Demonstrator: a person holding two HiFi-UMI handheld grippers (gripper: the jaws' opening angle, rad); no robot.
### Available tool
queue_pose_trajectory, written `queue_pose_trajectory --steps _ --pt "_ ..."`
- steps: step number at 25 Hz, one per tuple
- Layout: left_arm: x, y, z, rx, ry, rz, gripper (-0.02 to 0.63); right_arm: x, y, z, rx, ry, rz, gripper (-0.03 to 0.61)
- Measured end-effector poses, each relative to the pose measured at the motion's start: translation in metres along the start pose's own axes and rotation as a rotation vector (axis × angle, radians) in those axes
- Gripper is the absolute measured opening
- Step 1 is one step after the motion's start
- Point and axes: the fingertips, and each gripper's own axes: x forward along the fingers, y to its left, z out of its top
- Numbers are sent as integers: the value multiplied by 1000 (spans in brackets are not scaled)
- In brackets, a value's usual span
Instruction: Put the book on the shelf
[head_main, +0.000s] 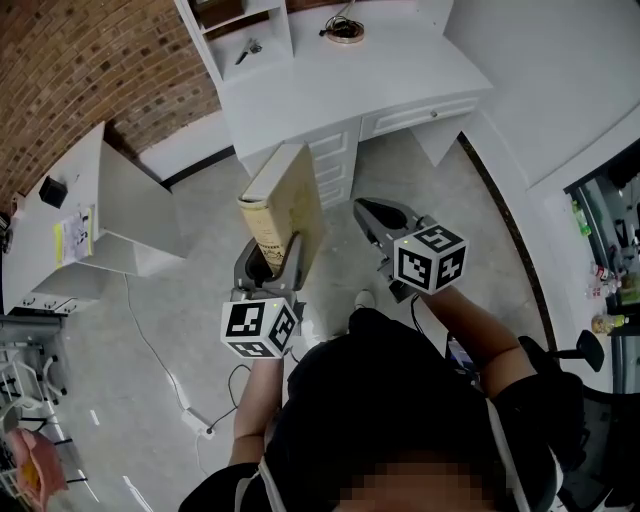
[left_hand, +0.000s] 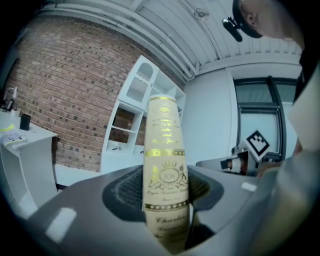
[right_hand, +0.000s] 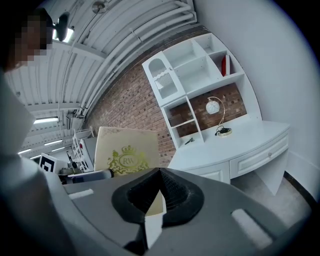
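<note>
Dark clothing (head_main: 400, 400) on the person fills the head view's bottom edge. Just beyond it, the left claw (head_main: 268, 262) is clamped on the cream book (head_main: 285, 200), upright in mid-air and well short of the white shelf (head_main: 245, 35). The right claw (head_main: 372, 212) is together, empty. The book looks stiff, probably hefty and glossy, so grip across both boards. The shelf's upper bays are cut off there.

We can't read the small print low on the book (left_hand: 165, 165) spine — too blurry — and its bottom end sinks out of sight between the left gripper (left_hand: 167, 181) jaws. The head view cuts the shelf (head_main: 283, 30) at the top edge, and the dark bit (head_main: 248, 46) on it is too tiny to tell.
</note>
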Motion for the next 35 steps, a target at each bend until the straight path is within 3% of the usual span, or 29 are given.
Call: queue_pose_trajectory --steps 25,35 --pt "134 -24 28 30 -29 78 206 33 -128 58 -19 20 64 -3" --pt "148 -23 33 40 -37 101 206 37 -144 63 -9 10 70 -4"
